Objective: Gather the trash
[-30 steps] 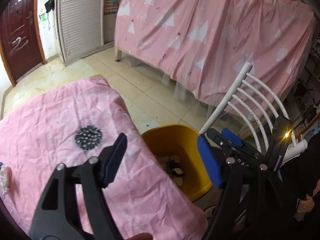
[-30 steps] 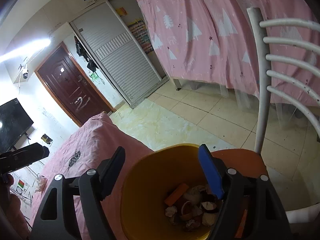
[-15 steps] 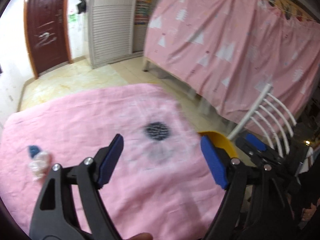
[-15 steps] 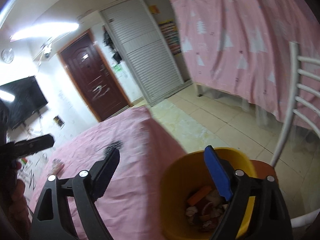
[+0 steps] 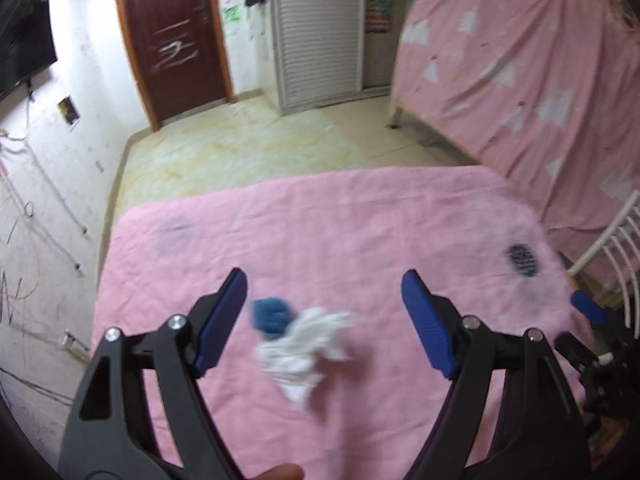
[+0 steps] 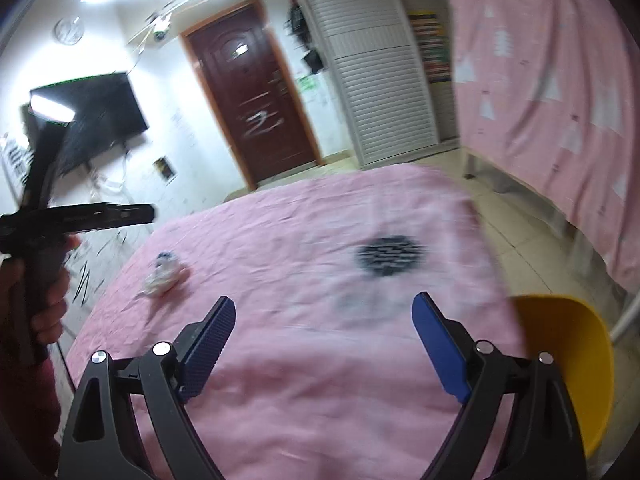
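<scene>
A crumpled white tissue [image 5: 306,346] and a small blue scrap [image 5: 271,317] lie together on the pink tablecloth [image 5: 340,240]. My left gripper [image 5: 322,316] is open and empty, hovering above them with its jaws on either side. The same trash shows small at the table's left in the right wrist view [image 6: 162,274]. My right gripper [image 6: 323,350] is open and empty over the near part of the cloth. The yellow bin [image 6: 568,368] sits just off the table's right edge, its contents hidden.
A dark round print [image 6: 388,255] marks the cloth. A white chair back [image 5: 608,248] stands right of the table. A bed draped in pink [image 5: 520,64] is at the right, a dark red door [image 5: 172,36] and a white louvred wardrobe [image 5: 320,32] behind.
Both grippers have swung left, away from the bin and over the table. The tissue and blue scrap now lie between my left jaws. Both grippers stay open.
</scene>
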Motion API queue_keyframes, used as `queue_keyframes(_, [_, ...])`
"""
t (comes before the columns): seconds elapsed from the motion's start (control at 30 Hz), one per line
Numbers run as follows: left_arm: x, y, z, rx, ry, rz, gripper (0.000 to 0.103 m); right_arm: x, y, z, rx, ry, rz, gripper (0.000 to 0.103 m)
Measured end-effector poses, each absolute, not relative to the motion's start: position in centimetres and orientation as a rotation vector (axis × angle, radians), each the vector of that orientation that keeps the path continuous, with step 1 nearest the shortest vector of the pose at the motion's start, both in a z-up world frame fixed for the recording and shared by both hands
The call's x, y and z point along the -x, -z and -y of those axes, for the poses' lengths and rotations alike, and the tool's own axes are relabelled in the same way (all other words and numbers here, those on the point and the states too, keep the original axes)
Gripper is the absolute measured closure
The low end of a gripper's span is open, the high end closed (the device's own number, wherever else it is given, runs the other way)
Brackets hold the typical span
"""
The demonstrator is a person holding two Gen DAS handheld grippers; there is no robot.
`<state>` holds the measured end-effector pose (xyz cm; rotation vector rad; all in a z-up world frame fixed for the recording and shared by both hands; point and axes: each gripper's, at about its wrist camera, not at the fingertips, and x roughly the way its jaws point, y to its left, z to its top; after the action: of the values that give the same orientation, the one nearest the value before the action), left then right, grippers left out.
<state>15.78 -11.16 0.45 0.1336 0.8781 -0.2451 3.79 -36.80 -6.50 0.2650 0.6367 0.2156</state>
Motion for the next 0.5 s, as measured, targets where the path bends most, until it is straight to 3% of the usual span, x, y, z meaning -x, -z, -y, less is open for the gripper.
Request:
queue_keyframes(0.23, [-18.1,3.0,8.2,-0.115,0.191,-0.954,0.027,-6.3,5.6,30.6,-0.195,-0.300,-0.668,0.020])
queue_keyframes(0.33, [-18.9,4.3,8.1,-0.113,0.187,-0.988,0.040,-7.0,5.4,28.5,-0.168,-0.327,-0.683,0.020])
queue_keyframes(0.37, [-19.0,4.7,8.0,-0.116,0.187,-1.000,0.050,-7.2,5.4,27.9,-0.158,-0.337,-0.688,0.020])
queue_keyframes(0.43, [-19.3,5.7,8.0,-0.111,0.206,-1.033,0.059,-7.6,5.2,26.5,-0.132,-0.358,-0.703,0.020])
queue_keyframes(0.5, [-19.7,6.3,7.7,-0.077,0.227,-1.050,0.075,-8.0,5.3,24.9,-0.096,-0.380,-0.719,0.020])
